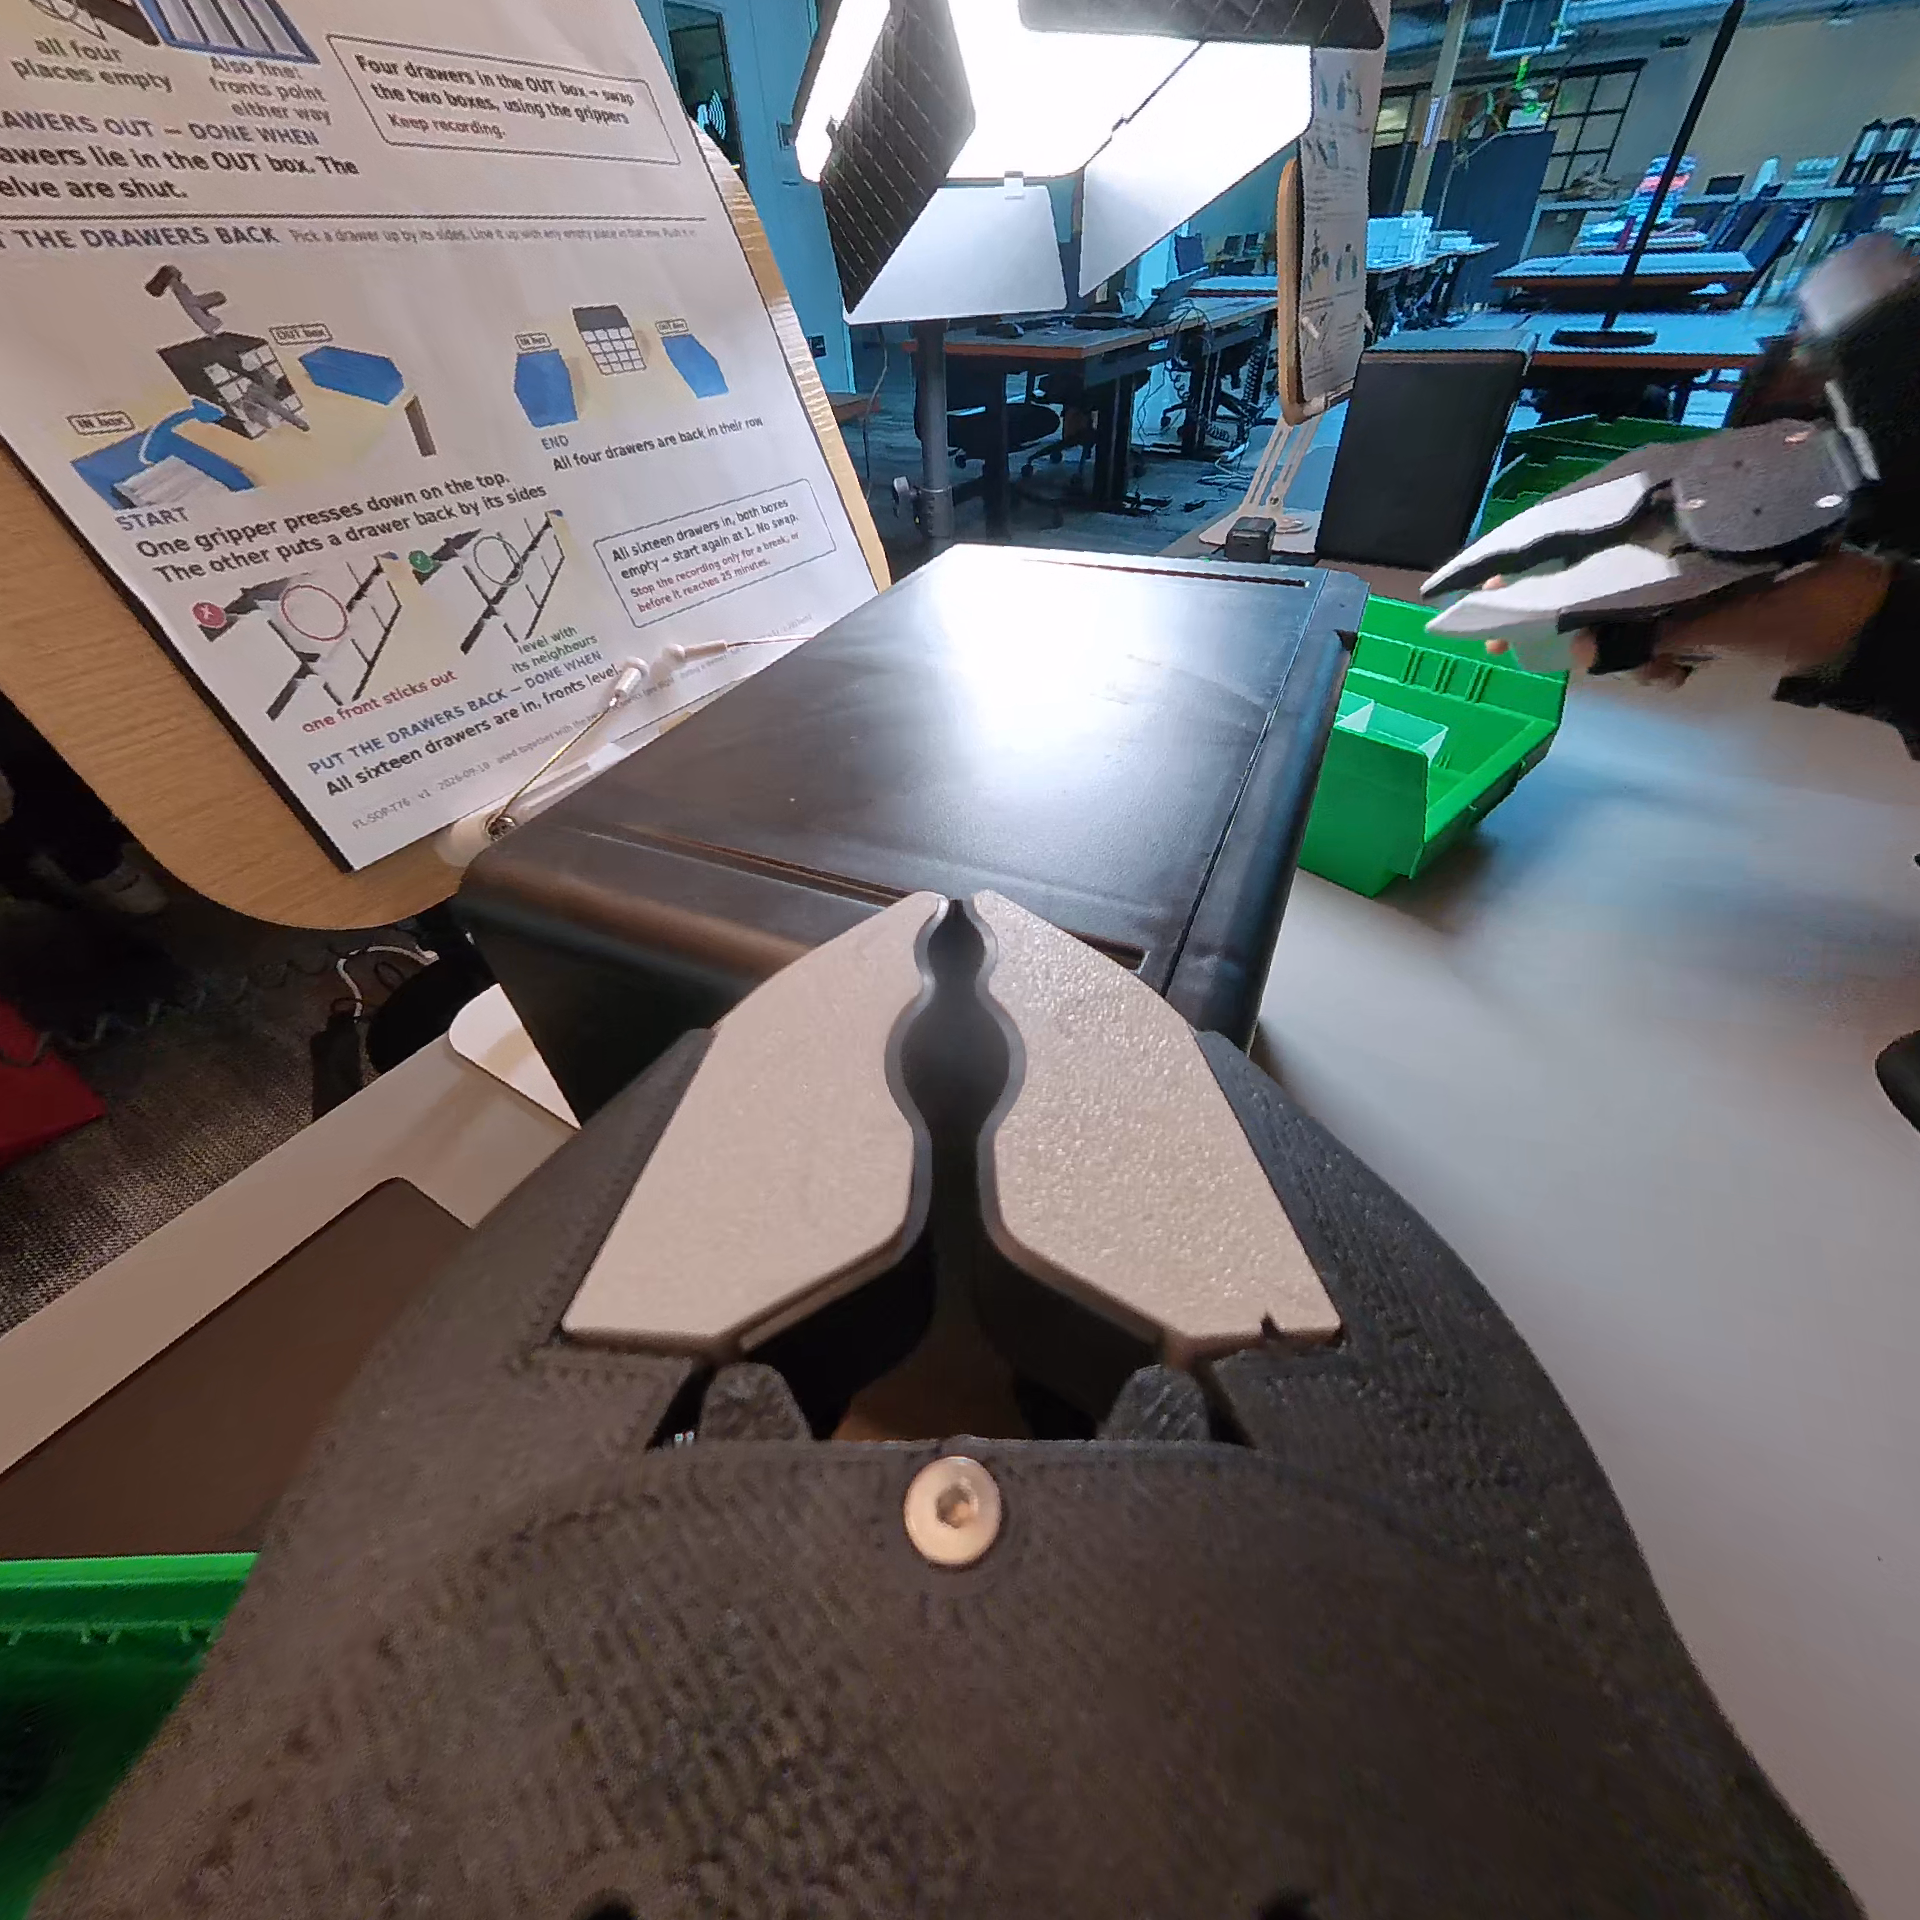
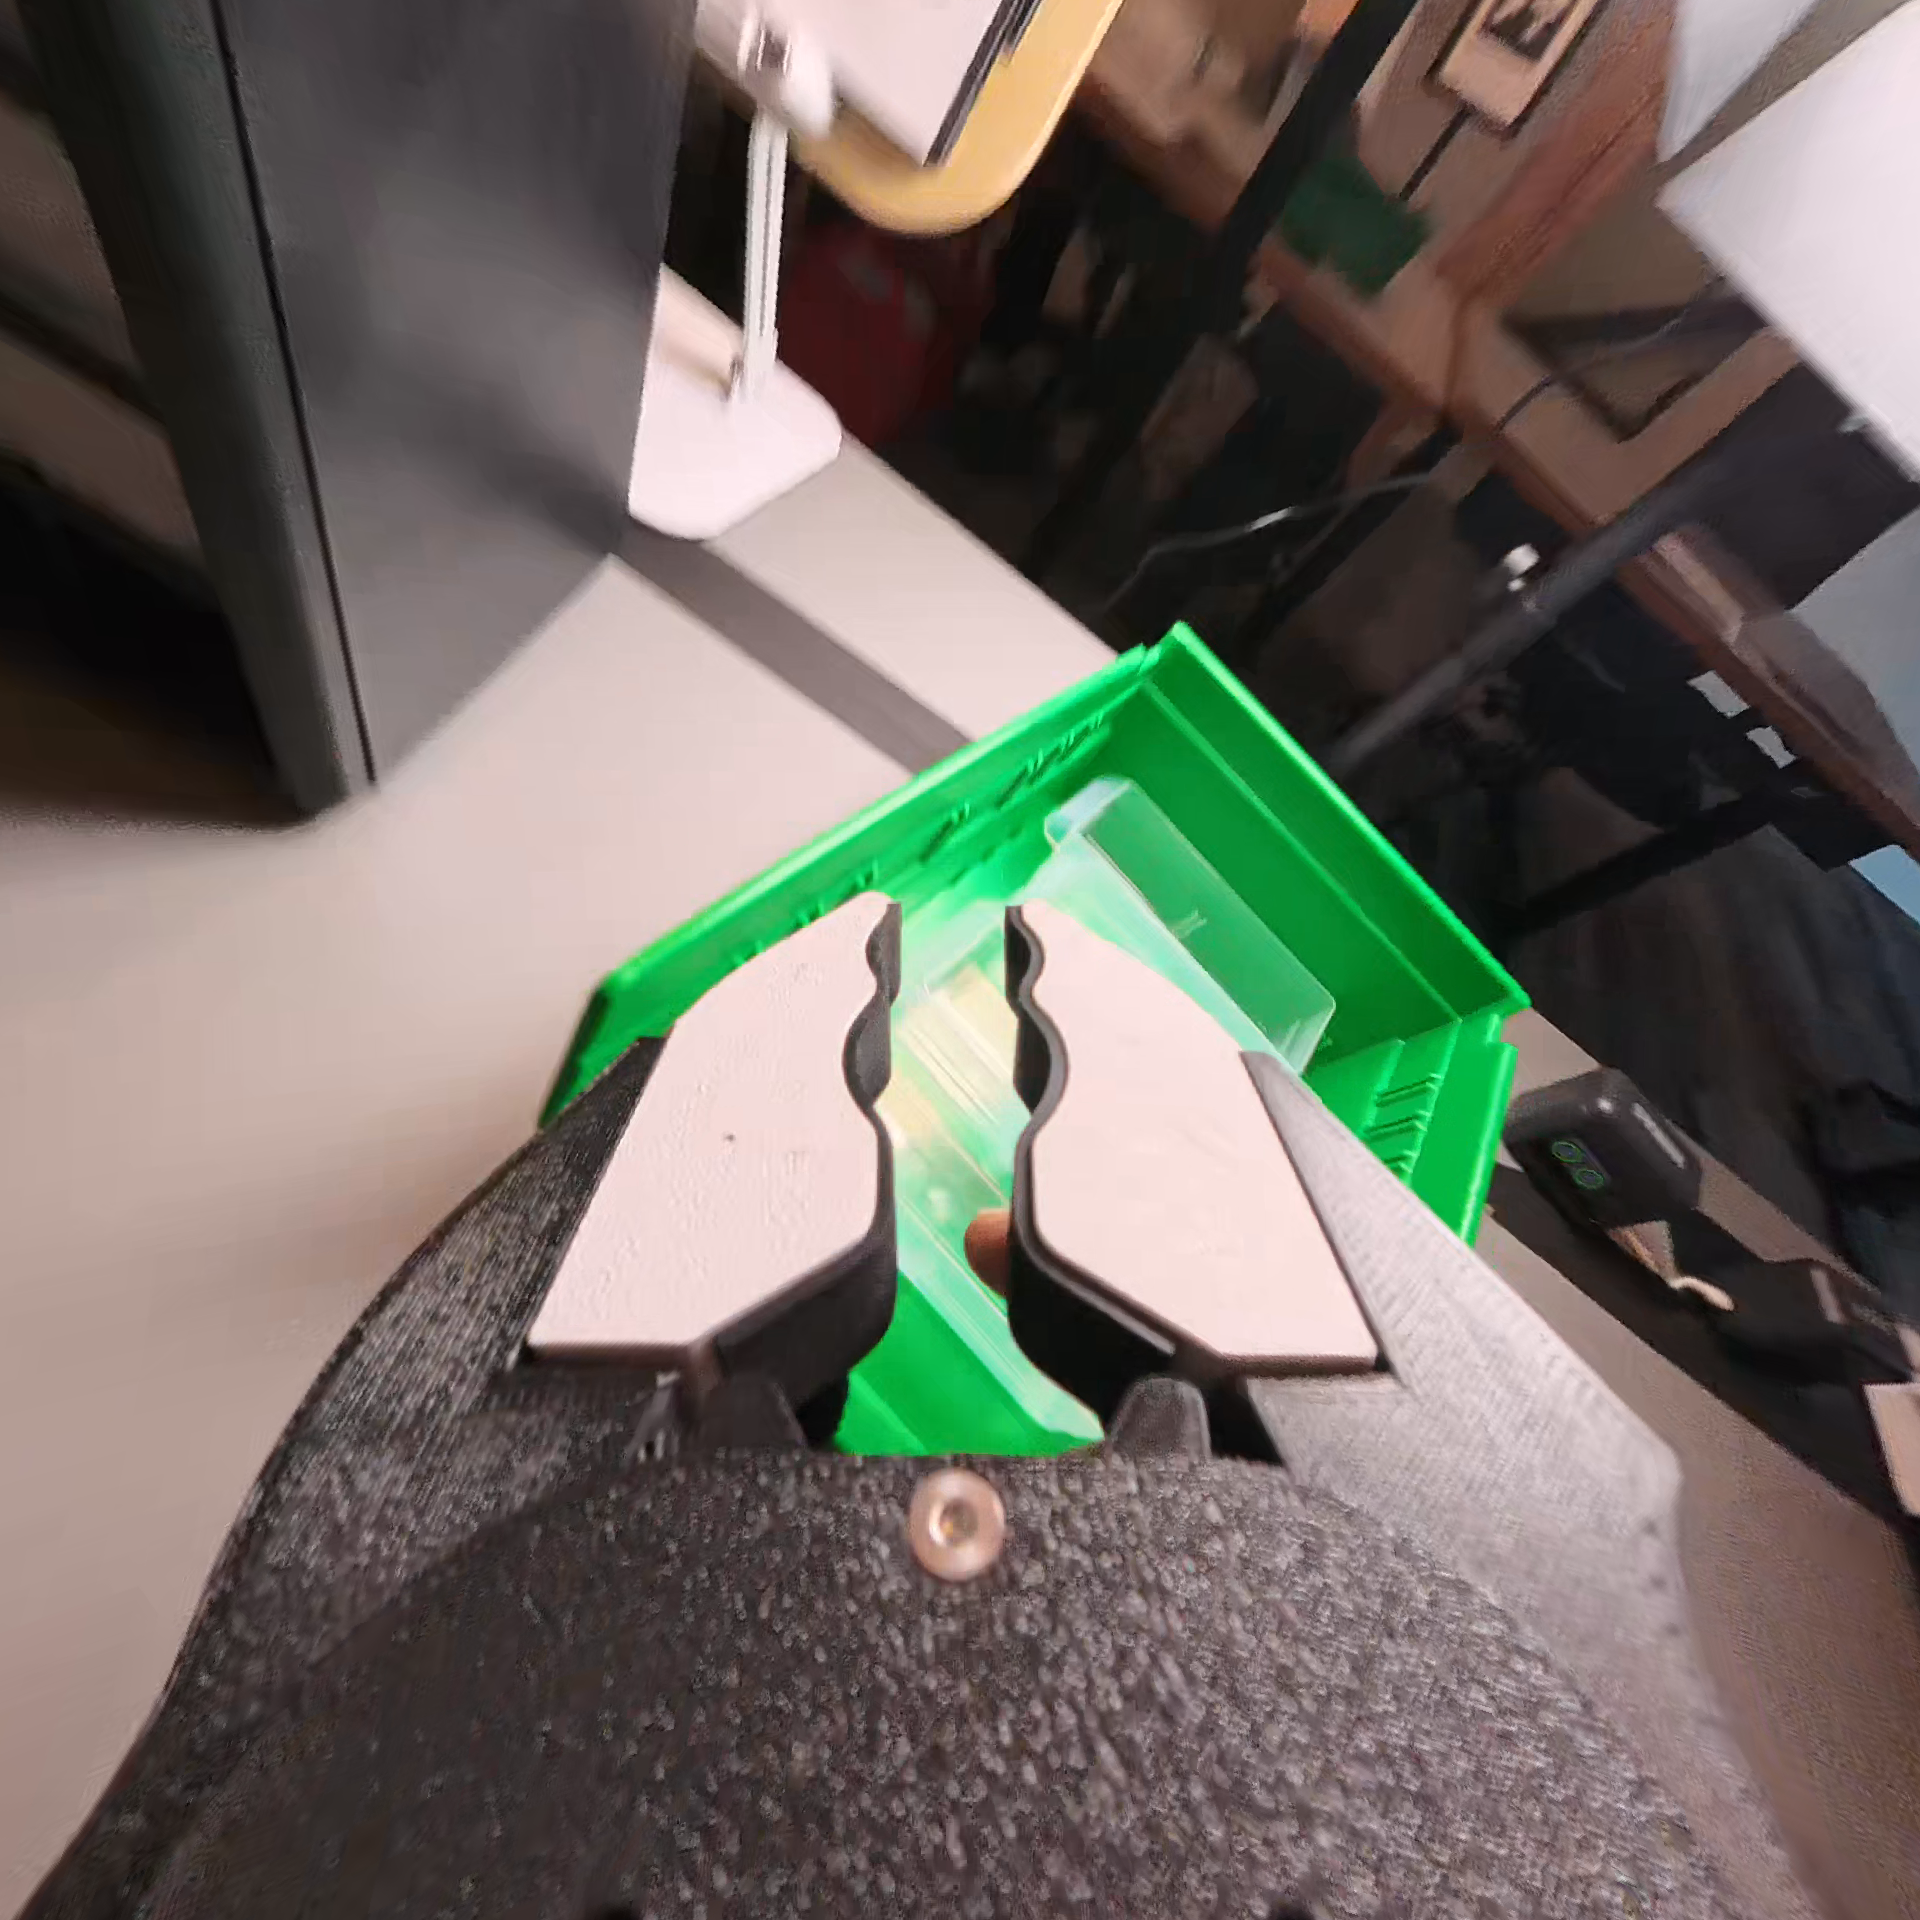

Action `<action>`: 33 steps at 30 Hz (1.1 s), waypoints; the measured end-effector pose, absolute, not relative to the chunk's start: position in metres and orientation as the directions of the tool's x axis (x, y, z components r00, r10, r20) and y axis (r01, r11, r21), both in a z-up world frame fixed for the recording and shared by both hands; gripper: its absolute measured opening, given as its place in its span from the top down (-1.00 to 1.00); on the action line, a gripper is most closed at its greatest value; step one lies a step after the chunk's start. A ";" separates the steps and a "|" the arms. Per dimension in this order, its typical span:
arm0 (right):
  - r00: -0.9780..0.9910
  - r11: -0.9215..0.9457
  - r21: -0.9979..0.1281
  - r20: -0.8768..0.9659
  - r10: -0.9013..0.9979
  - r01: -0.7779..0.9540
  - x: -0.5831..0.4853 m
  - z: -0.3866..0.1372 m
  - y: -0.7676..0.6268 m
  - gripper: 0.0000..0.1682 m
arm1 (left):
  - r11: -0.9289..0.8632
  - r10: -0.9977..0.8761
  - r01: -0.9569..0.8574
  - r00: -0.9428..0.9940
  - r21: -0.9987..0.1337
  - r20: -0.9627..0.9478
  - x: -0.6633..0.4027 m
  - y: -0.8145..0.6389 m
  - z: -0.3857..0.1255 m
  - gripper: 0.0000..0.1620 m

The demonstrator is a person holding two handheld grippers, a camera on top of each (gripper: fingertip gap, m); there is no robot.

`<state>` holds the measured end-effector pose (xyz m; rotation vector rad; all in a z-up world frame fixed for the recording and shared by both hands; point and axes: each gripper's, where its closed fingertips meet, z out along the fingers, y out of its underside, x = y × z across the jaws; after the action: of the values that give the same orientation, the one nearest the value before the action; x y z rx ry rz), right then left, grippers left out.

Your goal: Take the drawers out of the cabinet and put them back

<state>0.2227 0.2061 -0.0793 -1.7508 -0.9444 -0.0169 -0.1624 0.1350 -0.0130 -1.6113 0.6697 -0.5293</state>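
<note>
The black cabinet (image 1: pixel 987 707) stands on the table, seen from above in the left wrist view; its side shows in the right wrist view (image 2: pixel 447 364). My left gripper (image 1: pixel 954 912) is shut and empty, with its tips at the near edge of the cabinet's top. My right gripper (image 2: pixel 951 920) is open and empty, just above a green bin (image 2: pixel 1351 810) that holds a clear plastic drawer (image 2: pixel 1195 914). The right gripper (image 1: pixel 1455 603) also shows in the left wrist view, over the same bin (image 1: pixel 1392 821) to the right of the cabinet.
A printed instruction sheet on a wooden board (image 1: pixel 364 416) leans at the cabinet's left, on a white stand base (image 2: pixel 727 457). A second green bin (image 1: pixel 94 1662) sits at the lower left. A black device (image 2: pixel 1600 1153) lies beyond the bin. The grey table (image 1: pixel 1558 1143) extends to the right.
</note>
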 end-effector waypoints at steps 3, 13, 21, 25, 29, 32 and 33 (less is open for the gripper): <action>0.776 -0.013 -0.907 0.353 0.523 0.421 0.215 -0.056 0.193 0.69 | -0.081 -0.682 -0.125 0.730 -0.989 -0.037 -0.163 0.135 -0.013 1.00; 0.789 0.241 -0.918 0.393 0.473 0.314 0.158 -0.065 0.154 0.49 | -0.003 -0.555 -0.209 0.814 -0.978 -0.172 -0.169 0.131 0.006 1.00; 0.679 0.161 -0.860 0.485 0.551 0.483 0.148 -0.095 0.151 0.29 | -0.119 -0.449 -0.145 0.890 -0.982 -0.077 -0.223 0.079 0.019 0.68; 0.681 0.087 -0.845 0.482 0.551 0.528 0.170 -0.091 0.153 0.20 | -0.411 -0.364 -0.305 0.919 -0.859 -0.152 -0.260 0.053 -0.077 0.39; 0.636 -0.060 -0.741 0.527 0.564 0.668 0.205 -0.106 0.160 0.15 | -0.591 -0.316 -0.379 0.921 -0.712 -0.228 -0.282 0.027 -0.158 0.20; 0.551 -0.234 -0.566 0.490 0.675 0.790 0.230 -0.144 0.153 0.16 | -0.595 -0.315 -0.461 0.887 -0.658 -0.337 -0.286 0.026 -0.175 0.21; 0.503 -0.251 -0.480 0.520 0.691 0.841 0.239 -0.154 0.153 0.17 | -0.605 -0.329 -0.478 0.878 -0.637 -0.347 -0.285 0.026 -0.178 0.20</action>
<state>0.2386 0.1533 -0.1542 -2.0136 -1.2529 -0.2609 -0.2847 0.0264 -0.1776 -2.2709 0.5777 0.2485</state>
